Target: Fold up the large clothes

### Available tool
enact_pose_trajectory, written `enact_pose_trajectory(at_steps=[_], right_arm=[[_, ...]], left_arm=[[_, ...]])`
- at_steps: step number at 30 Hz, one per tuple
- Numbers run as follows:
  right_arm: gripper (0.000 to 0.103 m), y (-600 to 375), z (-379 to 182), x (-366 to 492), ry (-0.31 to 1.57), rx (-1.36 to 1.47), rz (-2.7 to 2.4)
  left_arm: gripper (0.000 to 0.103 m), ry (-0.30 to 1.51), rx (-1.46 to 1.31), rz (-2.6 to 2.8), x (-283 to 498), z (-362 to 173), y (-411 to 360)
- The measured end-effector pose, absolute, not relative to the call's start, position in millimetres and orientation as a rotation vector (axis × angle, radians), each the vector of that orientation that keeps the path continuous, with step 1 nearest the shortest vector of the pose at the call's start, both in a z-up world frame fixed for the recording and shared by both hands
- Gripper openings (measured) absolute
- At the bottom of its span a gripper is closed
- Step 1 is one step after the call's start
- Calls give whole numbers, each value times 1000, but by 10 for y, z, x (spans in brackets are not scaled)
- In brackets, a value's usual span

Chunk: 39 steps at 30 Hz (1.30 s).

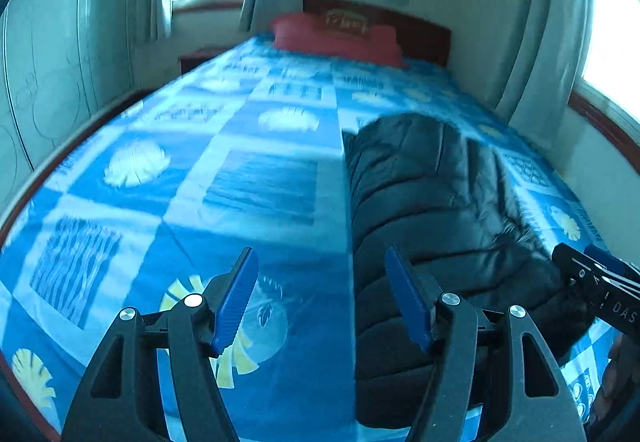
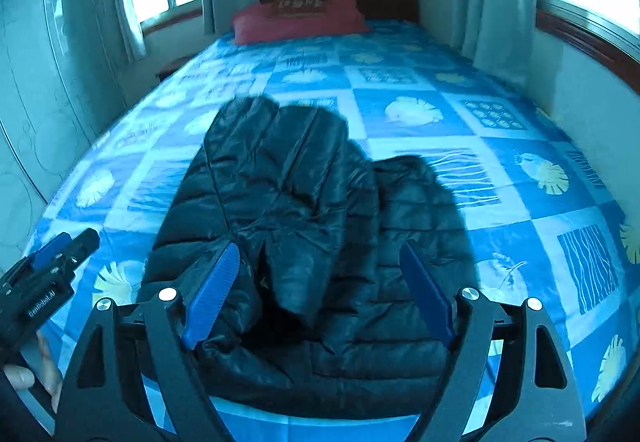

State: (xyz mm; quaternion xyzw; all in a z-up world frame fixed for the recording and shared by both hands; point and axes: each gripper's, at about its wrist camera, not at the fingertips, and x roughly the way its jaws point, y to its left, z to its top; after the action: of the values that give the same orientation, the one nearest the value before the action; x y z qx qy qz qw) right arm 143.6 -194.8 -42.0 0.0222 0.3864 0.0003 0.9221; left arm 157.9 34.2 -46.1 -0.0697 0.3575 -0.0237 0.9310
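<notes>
The jaws of the right gripper (image 2: pixel 318 292) are seen standing wide apart, with nothing pressed between the blue pads (image 2: pixel 212 294); the same holds for the left gripper (image 1: pixel 322 296), whose jaws are spread over bare sheet and the jacket's edge. Neither pair can be said to touch the cloth.

Below the right gripper, the black quilted puffer jacket (image 2: pixel 304 209) is laid on the near part of the bed, partly folded, with one sleeve or panel turned over the body. In the left wrist view the jacket (image 1: pixel 432 209) lies to the right of the jaws, its straight left edge running away along the blue patterned bedsheet (image 1: pixel 180 193). A red pillow (image 2: pixel 296 21) is set at the headboard, well apart from the jacket.

The shiny shell is judged slippery and springy: a folded layer may be expected to slide or puff open if left unpressed. If only the top layer is pinched, the fold beneath could be dragged askew. The bedsheet could also be caught together with the jacket's edge, and the near hem may slip off the bed's edge.
</notes>
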Motion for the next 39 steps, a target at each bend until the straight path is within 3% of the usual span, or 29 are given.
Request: enact_pose_trajectory(at_steps=[4,6,7,8,10,11,19,27,39], right_arm=[[82,-2065,-615,1505,899,158,51],[75,-2181,-750,1541,964,264,100],[63,-2178,-805,1546,982,282,114],[41,-2186,-884,1558,1007,303,141],[17,-2154,-969,1558,1025,284,143],[12,-2143,-956,1556,1010,256,135],[7,-2515,-811,1451,894,100,-70],[7,-3118,-1269,1505,971,197,-124],[7,-3130,-1583,1554,954,196,-122]], left_arm=[[66,777,-139,-65,1605,-678,336],[66,797,-144,-71,1616,-766,330],[66,808,-152,-77,1625,-811,325],[65,814,-156,-80,1636,-837,329],[66,825,-156,-89,1643,-892,310],[66,830,-154,-91,1645,-902,295],[66,802,-159,-204,1681,-776,-42],[66,846,-25,-246,1860,-969,-692],[58,873,36,-227,1994,-1317,-886]])
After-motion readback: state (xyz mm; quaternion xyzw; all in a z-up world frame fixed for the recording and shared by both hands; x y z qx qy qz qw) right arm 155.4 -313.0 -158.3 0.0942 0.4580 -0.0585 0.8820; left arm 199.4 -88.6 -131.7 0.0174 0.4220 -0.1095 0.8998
